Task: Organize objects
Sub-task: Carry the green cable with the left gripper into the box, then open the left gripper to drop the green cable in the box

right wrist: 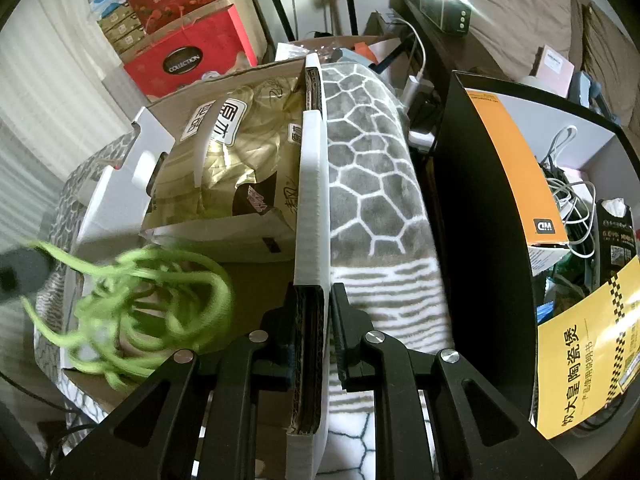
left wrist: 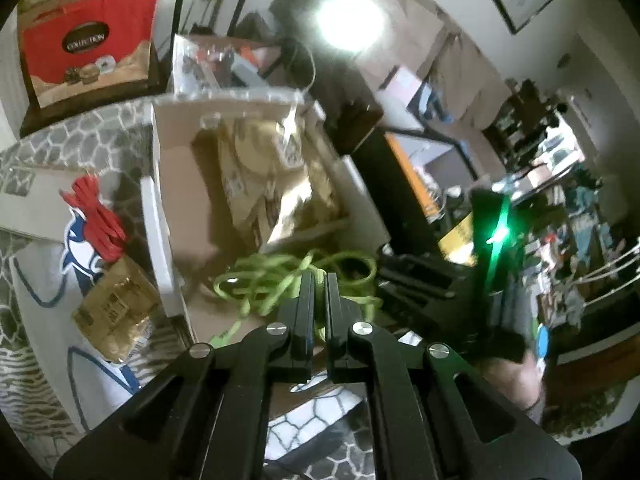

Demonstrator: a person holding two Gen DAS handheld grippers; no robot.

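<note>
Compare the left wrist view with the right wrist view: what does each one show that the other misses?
Only the left wrist view shows the red cord bundle and the gold packet lying on the patterned blanket beside the box, and the left gripper shut on the green cord.

Only the right wrist view shows the right gripper shut on the cardboard box's side wall, and the black box with an orange panel full of cables.

Both show the cardboard box, the gold bags inside it, the green cord and the red gift bag.
</note>
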